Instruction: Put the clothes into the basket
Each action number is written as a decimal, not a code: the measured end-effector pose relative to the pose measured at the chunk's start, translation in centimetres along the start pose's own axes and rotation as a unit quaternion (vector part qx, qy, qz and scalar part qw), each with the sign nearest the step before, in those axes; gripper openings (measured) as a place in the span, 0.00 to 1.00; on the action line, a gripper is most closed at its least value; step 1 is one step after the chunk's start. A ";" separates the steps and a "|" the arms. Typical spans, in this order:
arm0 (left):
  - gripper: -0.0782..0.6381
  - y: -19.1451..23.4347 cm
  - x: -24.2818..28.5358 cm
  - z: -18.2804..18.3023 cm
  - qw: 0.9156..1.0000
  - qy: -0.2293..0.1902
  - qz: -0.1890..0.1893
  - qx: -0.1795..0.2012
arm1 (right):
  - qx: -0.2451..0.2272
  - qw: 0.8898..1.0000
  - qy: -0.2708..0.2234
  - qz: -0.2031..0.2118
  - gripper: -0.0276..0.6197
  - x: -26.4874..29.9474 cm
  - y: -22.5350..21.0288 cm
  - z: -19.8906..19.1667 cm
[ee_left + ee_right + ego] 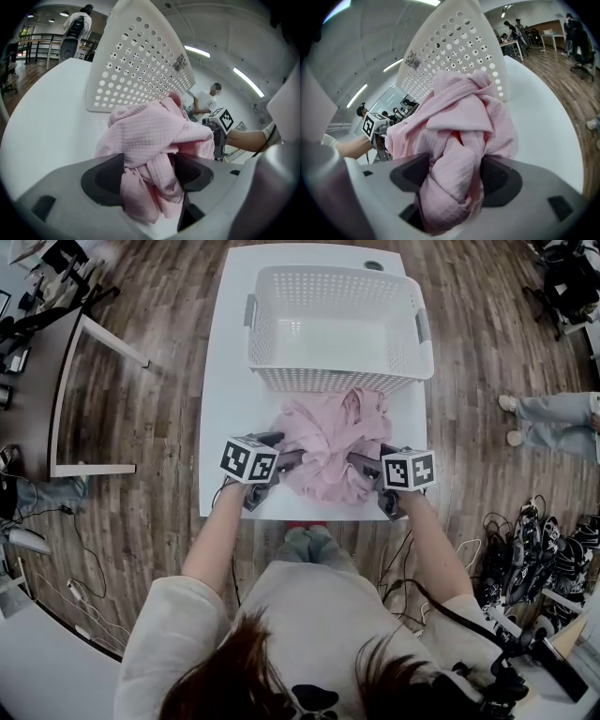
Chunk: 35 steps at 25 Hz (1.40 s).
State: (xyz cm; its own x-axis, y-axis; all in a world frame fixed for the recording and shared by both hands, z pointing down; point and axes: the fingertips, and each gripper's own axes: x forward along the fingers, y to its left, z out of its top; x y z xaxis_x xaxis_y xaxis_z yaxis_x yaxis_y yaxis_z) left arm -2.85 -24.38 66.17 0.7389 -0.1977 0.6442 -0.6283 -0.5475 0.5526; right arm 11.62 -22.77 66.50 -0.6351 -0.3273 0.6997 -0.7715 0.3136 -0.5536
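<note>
- Brown hair [244, 671] and a cream top [309, 615] are closest, at the bottom of the head view.
- Pink clothes [323, 442] lie in a crumpled pile on the white desk [225, 381]. They are outside the basket, just beside its near wall.
- One hand-held gripper is at each side of the pile.
- The left hand-held gripper [147, 171] has its jaws wide apart. A bunch of the pink cloth sits between them.
- The right hand-held gripper [452, 176] is the same: jaws wide apart, with a thick roll of pink cloth in the gap.
- Both point down and in at the pile, and each one's cube with square marks faces up.
- The left arm [211, 540] and the right arm [436, 540] reach out from the body, bare below the sleeves, one on each side.
- The white basket [328, 379] stands on the far part of the desk. It has little holes in its walls and grey handles. Inside, only its plain white bottom shows.
- Around the desk is a brown wood floor [159, 409].
- Another person's legs [553, 418] show at the right edge.
</note>
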 end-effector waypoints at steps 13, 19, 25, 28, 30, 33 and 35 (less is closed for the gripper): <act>0.46 -1.0 1.3 0.2 0.999 -0.005 -0.029 -0.043 | -0.033 0.999 0.001 -0.008 0.34 1.6 1.3 0.8; 0.40 -2.0 1.1 0.5 0.998 -0.036 -0.040 -0.040 | -0.077 0.996 -0.026 -0.021 0.24 1.0 1.9 1.3; 0.37 -3.8 1.2 1.2 0.998 -0.050 -0.046 -0.010 | -0.112 0.993 -0.038 -0.025 0.23 0.5 3.0 1.7; 0.37 -4.7 0.9 1.3 0.997 -0.059 -0.055 -0.006 | -0.113 0.992 -0.048 -0.024 0.22 0.1 3.6 1.9; 0.36 -5.1 0.7 1.3 0.996 -0.066 -0.059 -0.006 | -0.114 0.992 -0.056 -0.022 0.22 -0.2 3.9 1.9; 0.36 -5.1 0.7 1.0 0.996 -0.068 -0.060 -0.009 | -0.114 0.992 -0.055 -0.026 0.22 -0.1 3.9 1.8; 0.36 -5.0 0.8 0.9 0.996 -0.067 -0.060 -0.011 | -0.115 0.992 -0.049 -0.029 0.22 0.1 3.9 1.8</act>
State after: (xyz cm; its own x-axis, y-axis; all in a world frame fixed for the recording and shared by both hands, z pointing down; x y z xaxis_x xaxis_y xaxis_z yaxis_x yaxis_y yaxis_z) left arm 1.11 -22.58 63.44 0.8334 -0.2399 0.4978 -0.5384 -0.5556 0.6336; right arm 8.47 -23.20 63.59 -0.5989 -0.4332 0.6736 -0.7854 0.4821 -0.3883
